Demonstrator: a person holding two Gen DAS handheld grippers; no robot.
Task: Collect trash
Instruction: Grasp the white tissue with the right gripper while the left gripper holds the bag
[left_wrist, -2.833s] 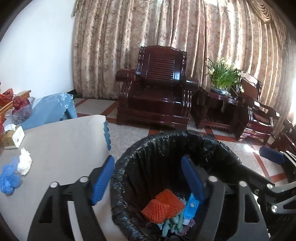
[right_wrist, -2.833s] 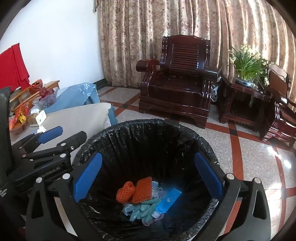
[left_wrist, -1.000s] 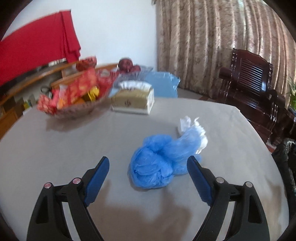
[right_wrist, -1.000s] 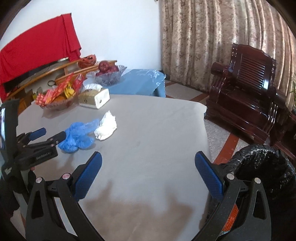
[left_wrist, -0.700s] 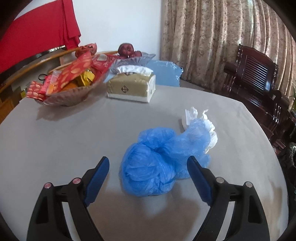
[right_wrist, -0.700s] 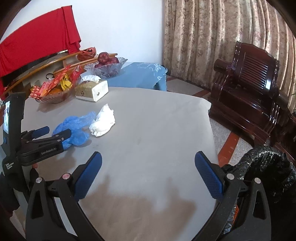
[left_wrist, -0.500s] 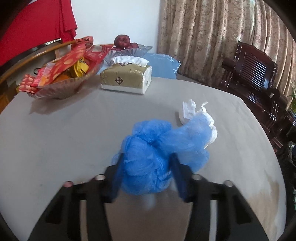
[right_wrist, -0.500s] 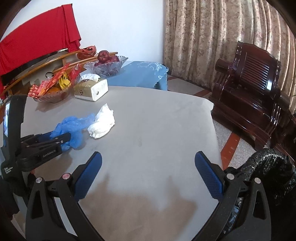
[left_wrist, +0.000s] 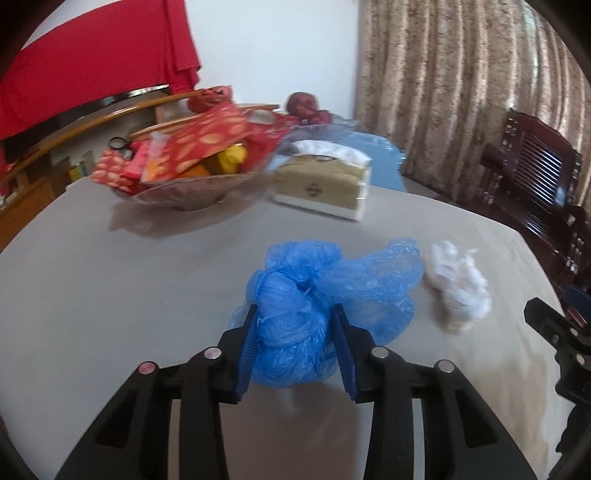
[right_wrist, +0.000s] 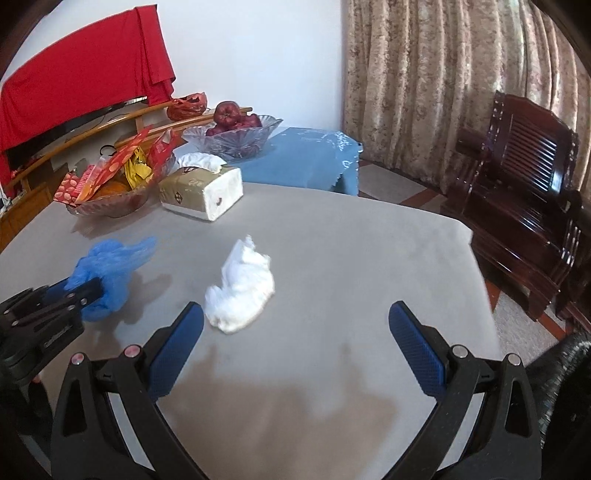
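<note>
My left gripper (left_wrist: 295, 343) is shut on a crumpled blue plastic bag (left_wrist: 325, 291) and holds it just above the grey table (left_wrist: 110, 295). The bag also shows in the right wrist view (right_wrist: 110, 266), with the left gripper (right_wrist: 79, 291) clamped on its near end. A crumpled white tissue (right_wrist: 242, 288) lies on the table just ahead and left of my right gripper (right_wrist: 295, 332), which is open and empty. The tissue also shows in the left wrist view (left_wrist: 458, 291), right of the bag.
A tissue box (right_wrist: 201, 192), a snack bowl (right_wrist: 107, 199) and a glass fruit bowl (right_wrist: 232, 138) stand at the table's far side. A dark wooden armchair (right_wrist: 524, 192) stands on the right. The black bin liner's edge (right_wrist: 565, 376) shows at lower right.
My left gripper closed on the blue bag and lifted it slightly. My right gripper moved closer to the white tissue.
</note>
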